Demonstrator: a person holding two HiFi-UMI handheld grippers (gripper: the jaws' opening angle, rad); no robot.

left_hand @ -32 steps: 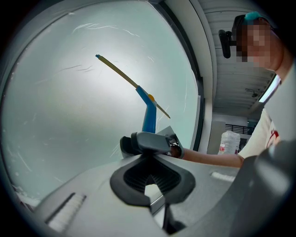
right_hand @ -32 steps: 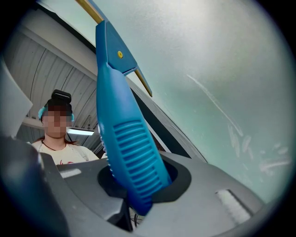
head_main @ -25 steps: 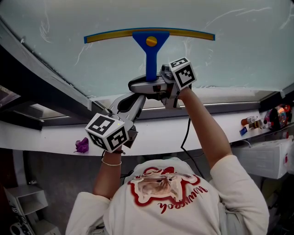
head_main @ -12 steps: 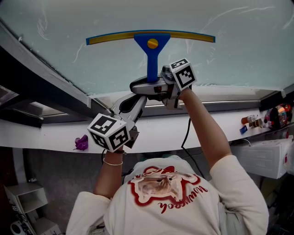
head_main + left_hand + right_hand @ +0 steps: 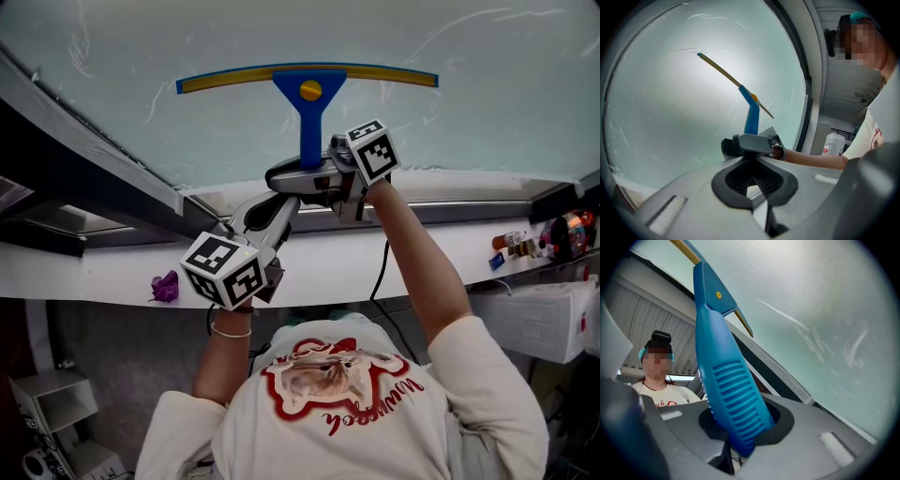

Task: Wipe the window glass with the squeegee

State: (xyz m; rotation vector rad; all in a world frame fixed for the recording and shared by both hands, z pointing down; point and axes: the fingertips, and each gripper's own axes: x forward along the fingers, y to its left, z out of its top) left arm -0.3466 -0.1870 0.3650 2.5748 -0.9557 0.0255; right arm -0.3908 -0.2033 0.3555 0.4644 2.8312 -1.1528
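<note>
Squeegee point(image 5: 307, 89), blue with yellow blade: blade lying side to side across the window glass point(image 5: 487, 103), handle pointing down from it into the right gripper point(image 5: 733, 437), jaws clamped on the handle; left gripper point(image 5: 753, 191) below the glass, jaws closed, empty.

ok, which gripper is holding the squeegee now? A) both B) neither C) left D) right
D: the right gripper is clamped on the ribbed blue handle of the squeegee, while the left gripper has its jaws together with nothing between them, short of the handle.
</note>
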